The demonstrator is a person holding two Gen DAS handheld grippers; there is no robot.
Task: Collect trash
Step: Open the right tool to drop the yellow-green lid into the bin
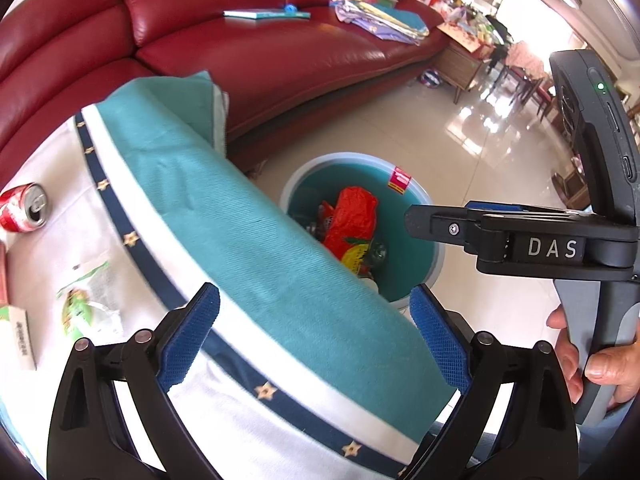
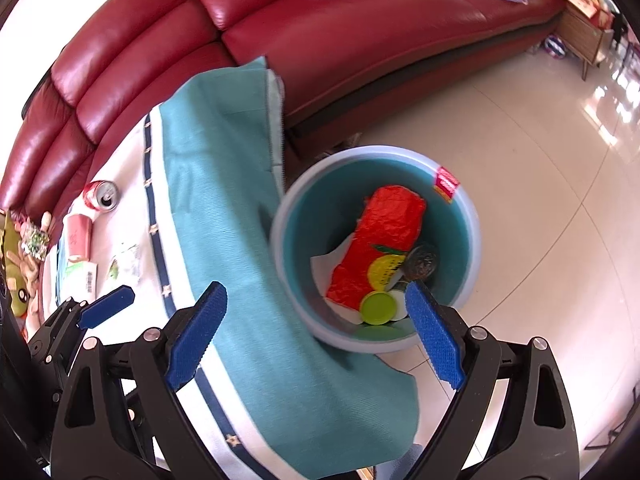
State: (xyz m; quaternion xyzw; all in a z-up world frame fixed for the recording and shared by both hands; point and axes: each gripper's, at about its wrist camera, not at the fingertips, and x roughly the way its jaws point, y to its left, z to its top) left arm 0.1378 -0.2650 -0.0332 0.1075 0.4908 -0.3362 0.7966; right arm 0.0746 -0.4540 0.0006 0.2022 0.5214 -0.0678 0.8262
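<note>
Both claws are spread wide and hold nothing: the right claw [image 2: 316,332] hangs above the near rim of the trash bin [image 2: 474,240], and the left claw [image 1: 314,336] is over the draped edge of the surface [image 1: 48,248]. The bin stands on the floor just beside that edge and already contains an orange wrapper [image 2: 384,240], a green lid [image 2: 376,309] and a dark crumpled ball [image 2: 424,261].

The step in hand appears to be fetching the next item. Trash remains on the surface: a red can [image 1: 24,208] lying on its side near the far edge, a crumpled green-and-white wrapper [image 1: 86,304] nearer to you, and a pink packet [image 2: 78,236] between them in the right wrist view.

1. Take the wrapper first; it is nearest the left claw.
2. Close on its raised folds, not the flat cloth beneath, or you may drag the teal-bordered tablecloth [image 1: 256,248].
3. Grip the can across its body; it may roll.
4. Release well inside the bin rim.

A red leather sofa [image 1: 280,52] curves behind the surface, with books [image 1: 266,14] and folded fabric on its seat. The tiled floor [image 1: 460,140] is glossy.
</note>
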